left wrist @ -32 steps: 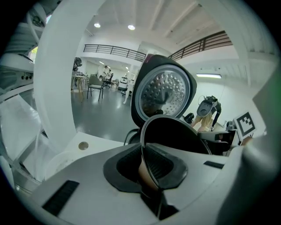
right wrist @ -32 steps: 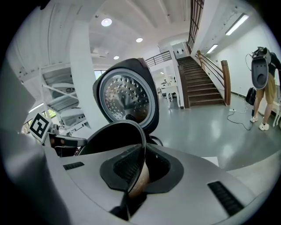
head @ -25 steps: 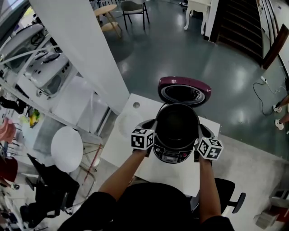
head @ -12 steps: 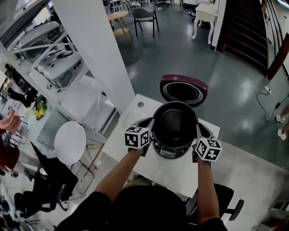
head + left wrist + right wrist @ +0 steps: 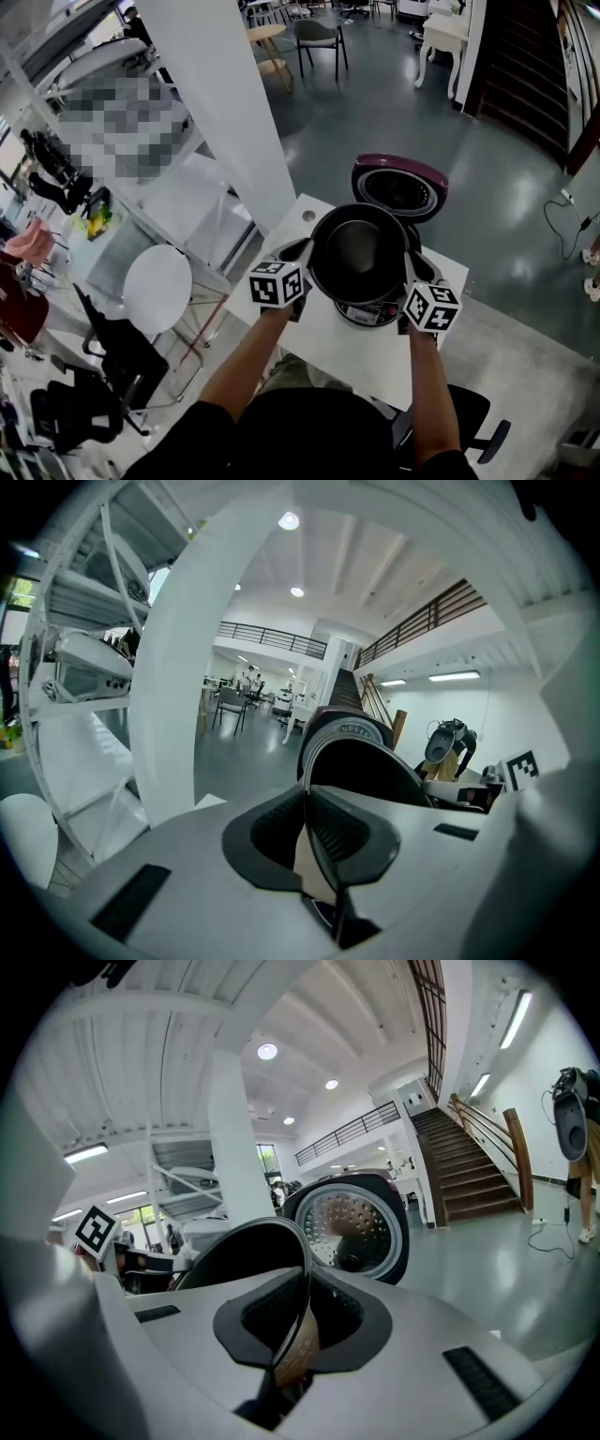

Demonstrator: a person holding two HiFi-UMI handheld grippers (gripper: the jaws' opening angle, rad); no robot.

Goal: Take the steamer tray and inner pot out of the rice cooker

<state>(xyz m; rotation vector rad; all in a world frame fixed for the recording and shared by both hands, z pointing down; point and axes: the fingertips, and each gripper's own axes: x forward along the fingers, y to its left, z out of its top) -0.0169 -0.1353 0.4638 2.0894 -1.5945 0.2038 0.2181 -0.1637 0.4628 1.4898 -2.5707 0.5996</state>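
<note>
**Grips.** My left gripper (image 5: 304, 255) has its jaws pinching the thin rim of the inner pot (image 5: 359, 246) at the pot's nine o'clock. The left gripper view shows the metal edge clamped between the ribbed pads. My right gripper (image 5: 411, 269) pinches the same rim at three o'clock, with the pot wall running down between its pads in the same way.

**Change noted.** A second ago the pot sat down inside the rice cooker (image 5: 367, 312), its rim about level with the cooker's collar. Now it is raised. It looms larger in the head view and covers most of the cooker, of which only the front control panel shows at the pot's six o'clock. Both my hands have come up with it. The lid (image 5: 401, 186) stands open at twelve o'clock, out of the way of the lift.

**Assessment.** The pot hangs over the cooker, above the white worktop (image 5: 305, 328), carried roughly level by two opposed grips. No view shows whether its base has cleared the cooker's well. The pot's inside looks dark and empty. I cannot pick out the steamer tray in the present views, so its status stays unconfirmed.

**Next need.** In my judgement the lift should run straight up until the base is free, then across to bare worktop near the cooker's eight o'clock. Both holds are on a thin rim only, so uneven hands could tip the pot or let it slip.
</note>
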